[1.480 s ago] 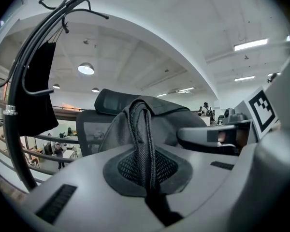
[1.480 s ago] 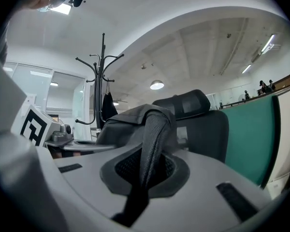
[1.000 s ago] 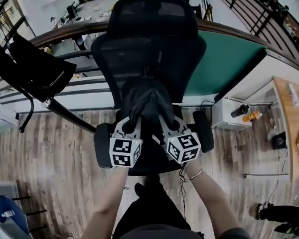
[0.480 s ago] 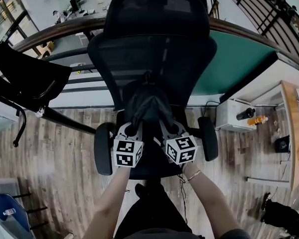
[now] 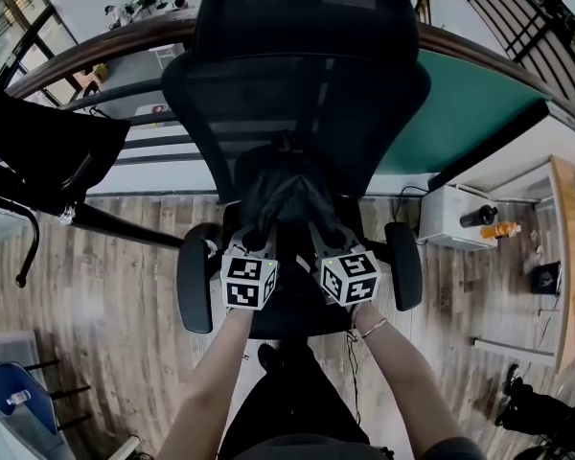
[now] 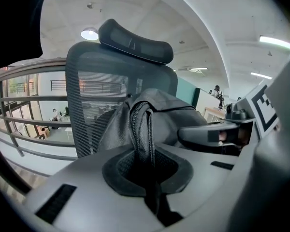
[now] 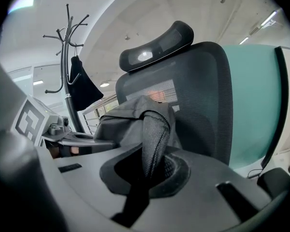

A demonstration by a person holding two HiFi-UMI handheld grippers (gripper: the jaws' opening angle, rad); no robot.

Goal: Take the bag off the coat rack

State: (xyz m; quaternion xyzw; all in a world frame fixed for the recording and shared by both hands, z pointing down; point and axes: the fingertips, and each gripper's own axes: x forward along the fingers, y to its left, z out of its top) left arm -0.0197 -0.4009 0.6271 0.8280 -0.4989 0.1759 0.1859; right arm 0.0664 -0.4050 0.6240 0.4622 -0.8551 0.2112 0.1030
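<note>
While held only by its straps, the bag [image 5: 286, 192] could slip.
Left gripper [image 5: 259, 234] and right gripper [image 5: 316, 234] each pinch a strap [image 6: 144, 129]; uneven pull would drop it toward the twelve o'clock chair [image 5: 297, 84].

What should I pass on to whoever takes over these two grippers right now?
Left gripper: shut on a bunched strip of the dark bag.
Right gripper: shut on another strip of the same bag.
Bag: held in front of the office chair backrest, over its seat; whether it rests on the seat is unclear.
Coat rack: off to the person's left, apart from the bag; a dark item hangs on it.
Done: the bag is off the rack.
Left: probably only to set it down and let go.
</note>
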